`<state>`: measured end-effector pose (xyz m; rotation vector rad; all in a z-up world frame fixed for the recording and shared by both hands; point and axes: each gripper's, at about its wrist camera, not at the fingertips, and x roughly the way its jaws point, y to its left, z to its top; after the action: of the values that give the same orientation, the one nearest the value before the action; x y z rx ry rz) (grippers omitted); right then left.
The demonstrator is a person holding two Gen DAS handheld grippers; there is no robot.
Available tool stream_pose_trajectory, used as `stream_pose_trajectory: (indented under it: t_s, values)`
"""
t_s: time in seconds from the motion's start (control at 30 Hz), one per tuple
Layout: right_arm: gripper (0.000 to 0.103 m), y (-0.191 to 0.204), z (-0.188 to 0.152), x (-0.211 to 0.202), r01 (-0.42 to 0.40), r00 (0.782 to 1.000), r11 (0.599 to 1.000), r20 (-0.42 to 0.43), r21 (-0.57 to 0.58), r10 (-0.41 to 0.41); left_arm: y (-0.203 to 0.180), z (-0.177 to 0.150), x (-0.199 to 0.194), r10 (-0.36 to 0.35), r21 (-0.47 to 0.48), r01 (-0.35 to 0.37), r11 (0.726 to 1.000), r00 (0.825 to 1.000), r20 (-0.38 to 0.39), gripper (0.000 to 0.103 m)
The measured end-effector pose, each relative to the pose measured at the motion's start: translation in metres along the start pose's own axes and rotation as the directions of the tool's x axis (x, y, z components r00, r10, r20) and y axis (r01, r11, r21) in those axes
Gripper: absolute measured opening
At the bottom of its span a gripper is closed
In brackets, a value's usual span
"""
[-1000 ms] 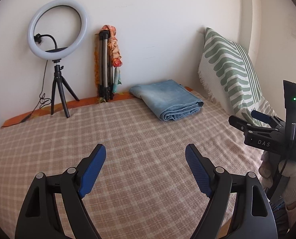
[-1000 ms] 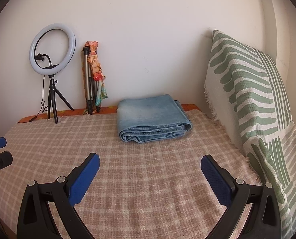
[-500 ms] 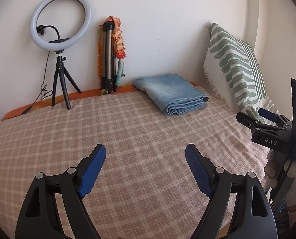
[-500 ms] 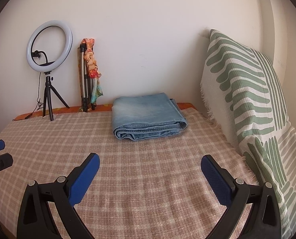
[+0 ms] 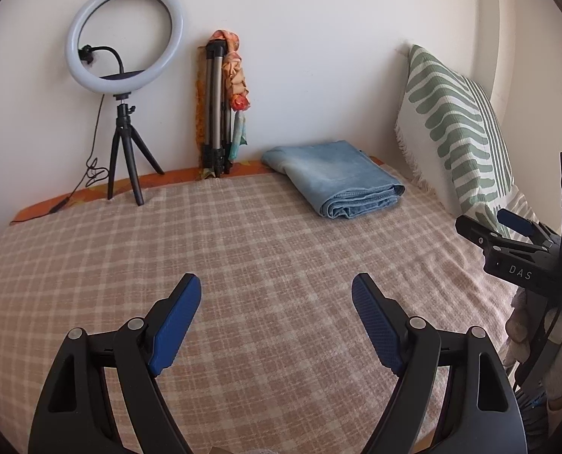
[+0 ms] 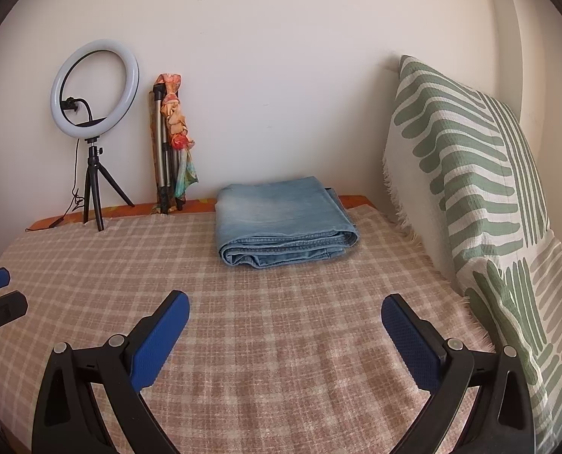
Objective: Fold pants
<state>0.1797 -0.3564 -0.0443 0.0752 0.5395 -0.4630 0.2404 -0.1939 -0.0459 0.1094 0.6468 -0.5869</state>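
**Jeans lie folded at the far end of the bed, both grippers empty**

The pants (image 6: 283,223) lie as a compact, layered stack of pale blue denim on the checked bedspread (image 6: 273,340), at about twelve o'clock from the right gripper (image 6: 284,316) and toward one o'clock from the left gripper (image 5: 276,297). The stack sits close to the wall and just beside the green-and-white patterned cushion (image 6: 466,174), apart from both tools. Its hems and seams are lined up along the near edge, and the bundle looks squared off, so the folding seems finished, and the far spot looks chosen to keep the near part of the bed free.

Both tools hang over bare bedspread near the bed's front edge, angled gently downward. The left gripper's blue fingers (image 5: 175,321) stand wide apart with nothing between them. The right gripper's fingers (image 6: 409,340) are equally spread and hold nothing either. That reads as a resting pose after letting go of the cloth, though it is only a judgement.

From the left wrist camera the right gripper appears at three o'clock, held in a hand in a light glove (image 5: 561,344). Its black body carries the white letters "DAS", the only writing readable here, and a small green light glows on its upright part.

Against the wall at ten o'clock stand a ring light (image 6: 93,87) on a small tripod and a folded tripod (image 6: 163,159) with a colourful scarf draped on it, well away from the denim.
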Motion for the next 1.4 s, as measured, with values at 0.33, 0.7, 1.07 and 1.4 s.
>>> stream_pose_trajectory:
  t_s: [0.33, 0.7, 1.07, 1.4]
  values:
    - [0.103, 0.001, -0.001, 0.001, -0.006, 1.000, 1.000, -0.008, 0.002, 0.006, 0.003, 0.000, 0.004, 0.009, -0.026, -0.009, 1.000, 1.000, -0.005, 0.086]
    - [0.103, -0.001, -0.001, 0.003, -0.025, 1.000, 1.000, -0.008, 0.010, 0.025, -0.005, -0.004, 0.006, 0.026, 0.026, -0.026, 0.999, 1.000, -0.007, 0.086]
    - [0.103, -0.002, -0.001, 0.004, -0.027, 1.000, 1.000, -0.009, 0.011, 0.027, -0.006, -0.003, 0.005, 0.032, 0.041, -0.032, 0.999, 0.999, -0.006, 0.086]
    - [0.103, -0.001, -0.002, 0.004, -0.029, 1.000, 1.000, -0.012, 0.010, 0.029, -0.012, -0.003, 0.005, 0.042, 0.063, -0.042, 0.997, 0.999, 0.003, 0.086]
